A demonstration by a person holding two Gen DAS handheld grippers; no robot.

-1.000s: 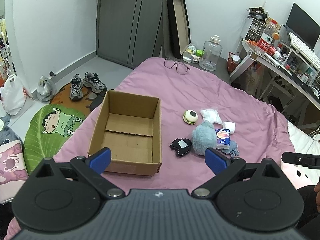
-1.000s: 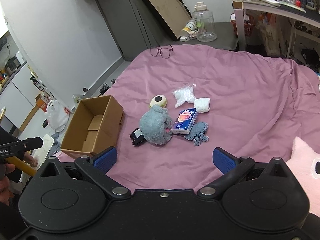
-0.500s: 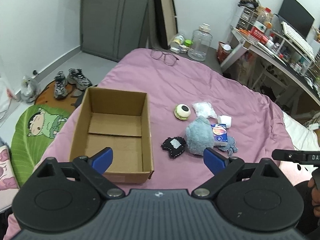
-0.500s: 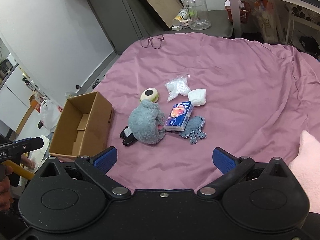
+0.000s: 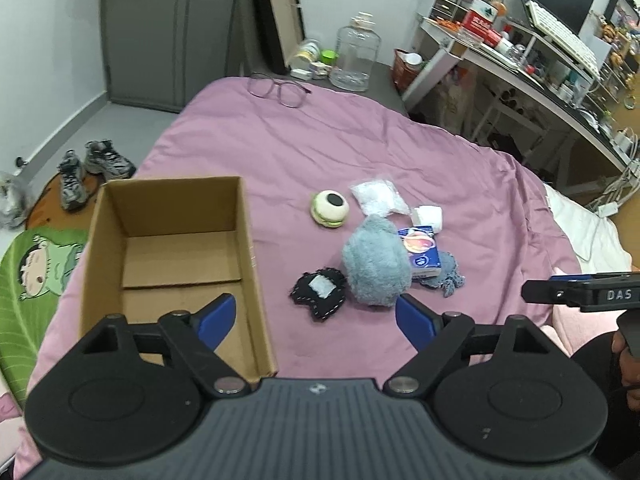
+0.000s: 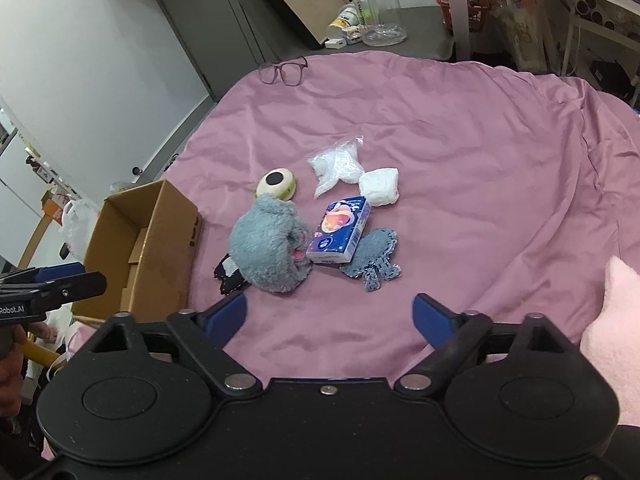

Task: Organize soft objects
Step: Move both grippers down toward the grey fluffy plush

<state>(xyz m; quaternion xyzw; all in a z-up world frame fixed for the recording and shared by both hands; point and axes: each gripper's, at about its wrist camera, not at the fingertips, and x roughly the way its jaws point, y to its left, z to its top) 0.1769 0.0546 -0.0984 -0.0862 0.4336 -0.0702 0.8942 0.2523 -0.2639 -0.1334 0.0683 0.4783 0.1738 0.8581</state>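
A cluster of soft things lies on the pink bedspread point(image 5: 420, 152): a grey-blue plush point(image 5: 376, 264) point(image 6: 270, 254), a black stitched patch point(image 5: 320, 293), a round cream eyeball toy point(image 5: 330, 208) point(image 6: 277, 184), a blue tissue pack point(image 5: 420, 252) point(image 6: 340, 230), a clear bag of white filling point(image 6: 336, 164), a white wad point(image 6: 380, 186) and a grey knitted piece point(image 6: 374, 258). An open cardboard box point(image 5: 168, 248) point(image 6: 140, 248) stands left of them, nothing in it. My left gripper point(image 5: 316, 318) hovers short of the patch and plush, jaws closing on nothing. My right gripper point(image 6: 330, 316) hovers short of the pile, jaws likewise closing, nothing between them.
Glasses point(image 5: 278, 90) lie at the bed's far edge. A clear water jug point(image 5: 354, 58) stands on a low grey table behind. A cluttered desk point(image 5: 540, 60) is at right, shoes point(image 5: 92, 166) and a cartoon mat on the floor at left, a pink plush point(image 6: 612, 336) at near right.
Both grippers have sunk and come closer to the pile, and their blue fingers have drawn slightly inward. The left view has swung so the box sits nearer and lower left.
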